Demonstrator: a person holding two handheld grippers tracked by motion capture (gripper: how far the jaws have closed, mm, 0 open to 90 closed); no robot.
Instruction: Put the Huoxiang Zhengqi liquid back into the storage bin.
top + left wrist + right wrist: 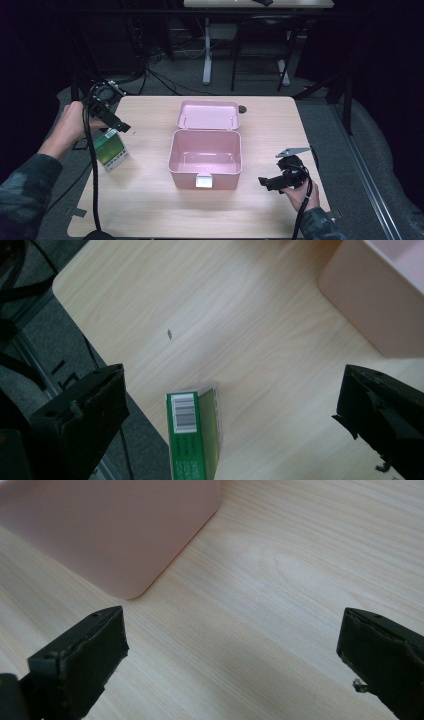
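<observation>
Left gripper (120, 126) above green box (111, 150), jaws wide apart, nothing held.
Box stands near table (150, 210) left edge, between the jaws in left gripper view; right gripper (264, 182) spread too.

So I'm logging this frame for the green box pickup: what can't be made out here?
- Green box: lower part cut off by the bottom edge of the left gripper view; its print is too small and blurred to read.
- Pink case: in the right gripper view just one blurred corner, the rest cut off by the top edge.
- Left gripper: high view too dark to judge.

Dim room, grey floor (190, 80) (cables (155, 75) trailing), white-legged desk (207, 50) behind.
</observation>
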